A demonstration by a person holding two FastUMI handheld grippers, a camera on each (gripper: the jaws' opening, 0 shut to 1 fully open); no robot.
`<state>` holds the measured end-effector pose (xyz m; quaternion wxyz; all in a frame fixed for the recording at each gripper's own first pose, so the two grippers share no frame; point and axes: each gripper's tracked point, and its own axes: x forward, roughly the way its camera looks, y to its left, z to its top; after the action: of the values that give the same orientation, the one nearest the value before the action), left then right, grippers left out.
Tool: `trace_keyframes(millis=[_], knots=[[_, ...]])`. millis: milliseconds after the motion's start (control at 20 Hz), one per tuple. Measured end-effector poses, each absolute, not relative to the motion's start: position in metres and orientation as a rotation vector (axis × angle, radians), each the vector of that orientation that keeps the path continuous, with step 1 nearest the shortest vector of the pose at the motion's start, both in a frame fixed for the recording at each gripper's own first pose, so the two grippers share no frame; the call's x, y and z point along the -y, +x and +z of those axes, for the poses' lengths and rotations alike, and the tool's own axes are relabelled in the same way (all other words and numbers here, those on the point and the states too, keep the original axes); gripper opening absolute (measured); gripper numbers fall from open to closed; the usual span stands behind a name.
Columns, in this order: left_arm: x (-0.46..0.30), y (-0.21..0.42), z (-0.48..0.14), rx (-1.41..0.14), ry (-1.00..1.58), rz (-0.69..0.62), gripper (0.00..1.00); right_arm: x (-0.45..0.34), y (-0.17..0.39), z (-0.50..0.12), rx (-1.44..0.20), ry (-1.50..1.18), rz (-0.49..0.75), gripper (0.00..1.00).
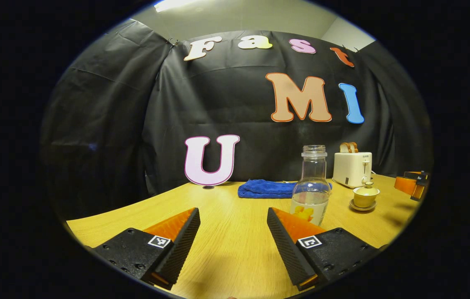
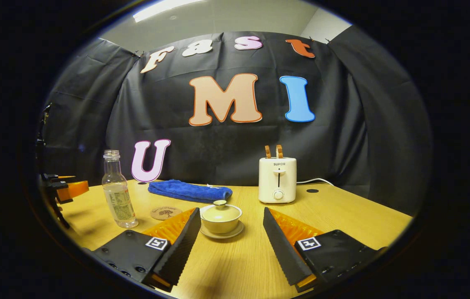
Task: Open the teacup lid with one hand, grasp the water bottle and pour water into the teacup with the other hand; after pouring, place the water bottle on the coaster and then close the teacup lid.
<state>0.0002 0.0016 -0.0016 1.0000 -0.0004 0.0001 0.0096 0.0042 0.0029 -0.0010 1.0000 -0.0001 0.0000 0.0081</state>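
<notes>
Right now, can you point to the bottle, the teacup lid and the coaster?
bottle (image 2: 119, 199), right gripper view, on its label.
lid (image 2: 220, 211), right gripper view, on its dome.
coaster (image 2: 166, 213), right gripper view, on its middle.

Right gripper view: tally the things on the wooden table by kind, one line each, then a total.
Clear glass water bottle: 1
Pale lidded ceramic teacup on its saucer: 1
Round brown coaster: 1
Folded blue cloth: 1
Cream toaster holding toast: 1
Total: 5
</notes>
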Motion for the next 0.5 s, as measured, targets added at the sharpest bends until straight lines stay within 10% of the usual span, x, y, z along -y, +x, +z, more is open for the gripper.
trace_keyframes(millis=[500], knots=[[-0.002,-0.001,-0.002,0.0,-0.002,0.019,0.94,-0.019,0.034,-0.004,-0.007,0.002,0.064,0.93]])
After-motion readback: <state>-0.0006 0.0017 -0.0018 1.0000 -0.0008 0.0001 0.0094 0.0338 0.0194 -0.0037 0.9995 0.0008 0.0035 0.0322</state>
